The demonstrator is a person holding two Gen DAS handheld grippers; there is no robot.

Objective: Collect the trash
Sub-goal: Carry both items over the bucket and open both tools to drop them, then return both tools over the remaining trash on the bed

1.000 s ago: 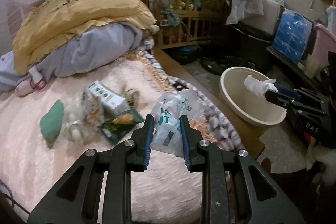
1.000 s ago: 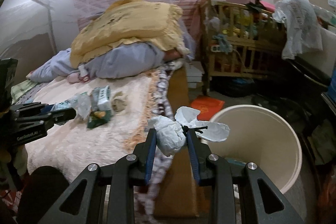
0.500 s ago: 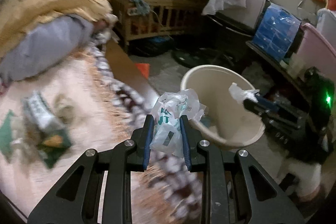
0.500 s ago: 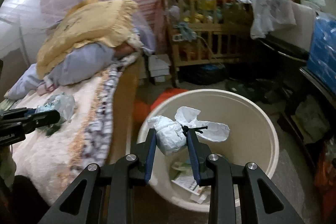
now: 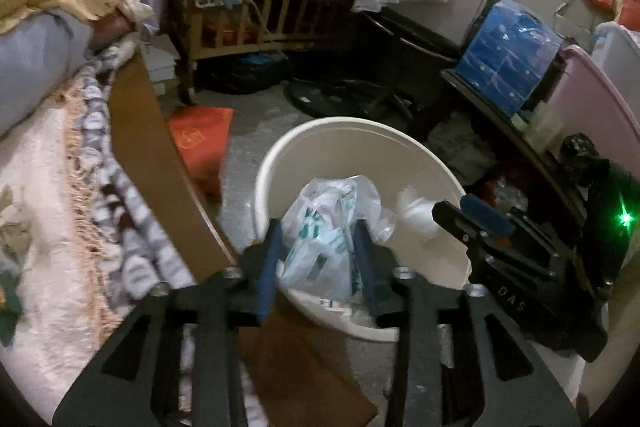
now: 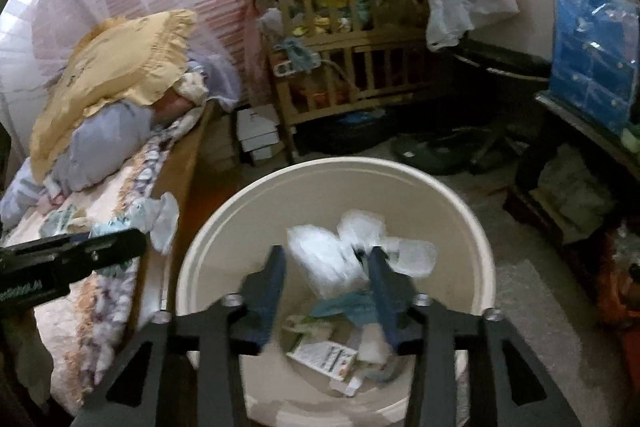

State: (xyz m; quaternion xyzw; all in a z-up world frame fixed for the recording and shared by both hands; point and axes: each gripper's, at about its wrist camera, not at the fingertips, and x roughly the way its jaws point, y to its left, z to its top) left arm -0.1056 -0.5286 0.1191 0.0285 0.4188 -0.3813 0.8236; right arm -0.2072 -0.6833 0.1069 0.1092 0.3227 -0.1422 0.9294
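The round cream plastic bin [image 6: 472, 227] is cut off at six o'clock in the right wrist view, which alone shows a printed carton and scraps on its floor. There the right gripper [image 6: 326, 287] has just been opening, the blurred crumpled white tissue [image 6: 328, 263] loose between its jaws. The left gripper [image 5: 318, 255], at the bin's seven o'clock rim by the wooden bed edge [image 5: 152, 147], has also just been opening around the crinkled clear plastic bag with green print [image 5: 328, 227]; whether the pads still touch it is unclear.
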